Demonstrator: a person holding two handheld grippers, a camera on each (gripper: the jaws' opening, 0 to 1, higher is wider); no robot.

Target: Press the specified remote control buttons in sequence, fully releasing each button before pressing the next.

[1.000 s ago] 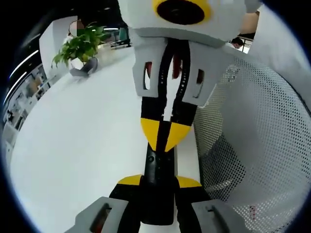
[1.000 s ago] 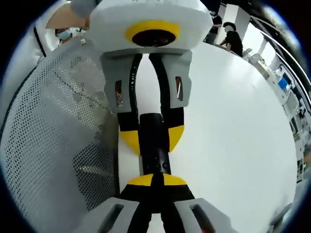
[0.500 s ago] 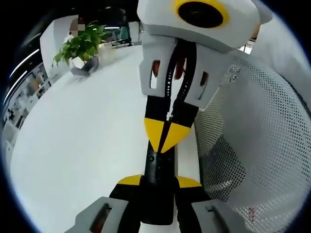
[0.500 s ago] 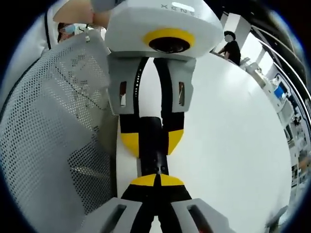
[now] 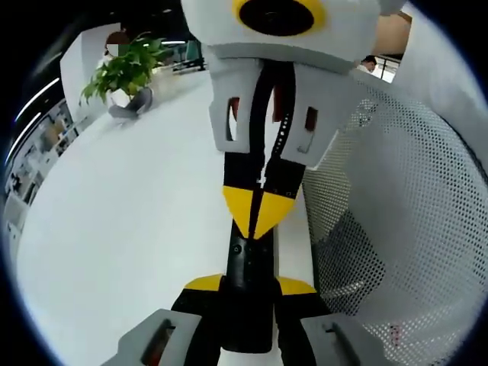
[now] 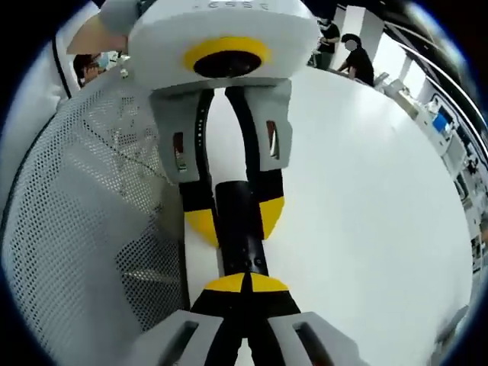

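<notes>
The left gripper [image 5: 249, 286] is clamped on 1 end of the black remote control [image 5: 245, 263], whose long axis runs straight ahead between the jaws. The right gripper [image 5: 255, 217], jaws together, touches its far end. Right of the jaws sits a white mesh basket [image 5: 396, 229], contents unclear.

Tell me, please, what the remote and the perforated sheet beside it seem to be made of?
The remote looks like smooth black plastic with a dull sheen. The perforated sheet seems to be white fabric or soft mesh, since it folds and sags, though the material is uncertain.
</notes>
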